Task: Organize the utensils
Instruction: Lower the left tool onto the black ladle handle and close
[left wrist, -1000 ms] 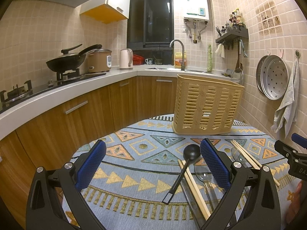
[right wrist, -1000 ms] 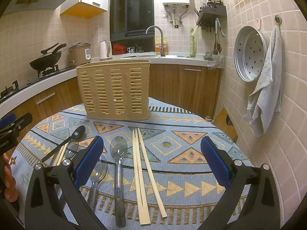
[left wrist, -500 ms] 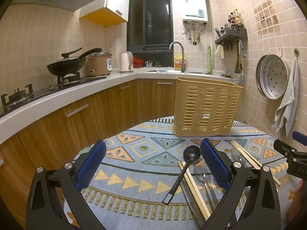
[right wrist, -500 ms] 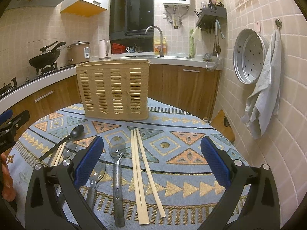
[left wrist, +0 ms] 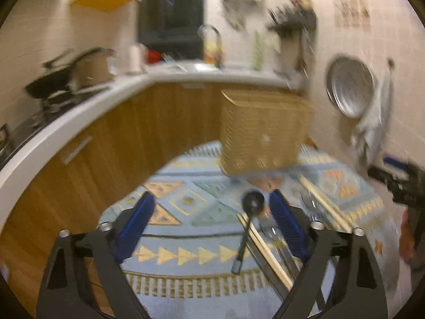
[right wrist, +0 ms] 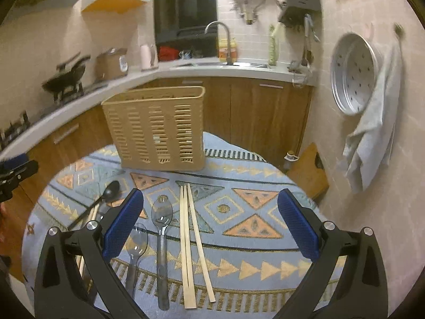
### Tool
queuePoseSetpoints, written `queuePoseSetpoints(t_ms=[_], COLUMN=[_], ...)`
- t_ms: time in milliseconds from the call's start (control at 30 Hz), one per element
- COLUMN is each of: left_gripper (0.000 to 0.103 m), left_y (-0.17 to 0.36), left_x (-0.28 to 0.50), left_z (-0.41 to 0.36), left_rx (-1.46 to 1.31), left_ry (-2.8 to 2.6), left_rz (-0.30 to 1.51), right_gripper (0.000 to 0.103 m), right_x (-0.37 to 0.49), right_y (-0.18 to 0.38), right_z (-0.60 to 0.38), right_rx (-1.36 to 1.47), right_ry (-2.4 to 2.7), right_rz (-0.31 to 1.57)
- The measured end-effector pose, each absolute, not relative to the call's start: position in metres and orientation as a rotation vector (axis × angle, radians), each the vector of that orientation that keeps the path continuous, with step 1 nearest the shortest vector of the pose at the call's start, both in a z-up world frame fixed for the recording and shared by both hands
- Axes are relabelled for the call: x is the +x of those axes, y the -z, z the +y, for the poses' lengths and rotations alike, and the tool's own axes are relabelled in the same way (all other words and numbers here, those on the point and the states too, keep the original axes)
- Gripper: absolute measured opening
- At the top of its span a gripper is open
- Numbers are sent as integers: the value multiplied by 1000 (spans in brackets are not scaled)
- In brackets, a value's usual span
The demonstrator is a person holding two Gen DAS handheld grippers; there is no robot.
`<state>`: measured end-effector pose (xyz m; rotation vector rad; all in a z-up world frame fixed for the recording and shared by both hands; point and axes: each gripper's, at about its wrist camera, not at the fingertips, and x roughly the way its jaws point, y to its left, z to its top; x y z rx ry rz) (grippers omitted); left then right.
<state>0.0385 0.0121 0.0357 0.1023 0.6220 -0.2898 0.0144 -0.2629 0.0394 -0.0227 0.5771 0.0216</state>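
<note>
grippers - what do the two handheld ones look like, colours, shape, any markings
Both match. The left gripper and right gripper each have two black angular plastic arms with triangular cutouts, round silver bolts at the joints, and long blue textured pads on the fingers. No cables or readable markings show. No sleeve is visible.

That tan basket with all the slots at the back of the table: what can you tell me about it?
The basket is a tall, boxy, tan container that looks like plastic, its walls cut with columns of short horizontal slots. Its top is open with a rounded rim, and nothing can be seen sticking out. It stands upright at the far side of the patterned tablecloth, beyond the utensils lying flat there. Nothing touches it but the cloth beneath; both grippers are well short of it.
</note>
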Motion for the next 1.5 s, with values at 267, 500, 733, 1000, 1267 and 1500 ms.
queuePoseSetpoints(t_ms=[267,500,733,1000,1267,1500], left_gripper=[52,48,39,23,9,8], left_y=[8,35,49,53,43,25], left_x=[104,130,144,158,167,165], left_z=[-26,-41,-48,-62,-38,-2], left_rx=[212,276,313,389,280,136], left_ry=[519,506,512,485,427,429], left_rz=[1057,1148,1193,1184,1150,1111], right_gripper=[57,43,42,42,43,31], right_x=[64,100,115,125,144,149], right_y=[-35,-13,2,9,17,38], right_z=[-251,-257,-253,-258,-267,-266], right_rx=[-91,-41,-27,16,41,-16], right_ry=[-130,-209,-230,-243,-232,-263], right_rz=[829,975,1036,1071,1175,1278])
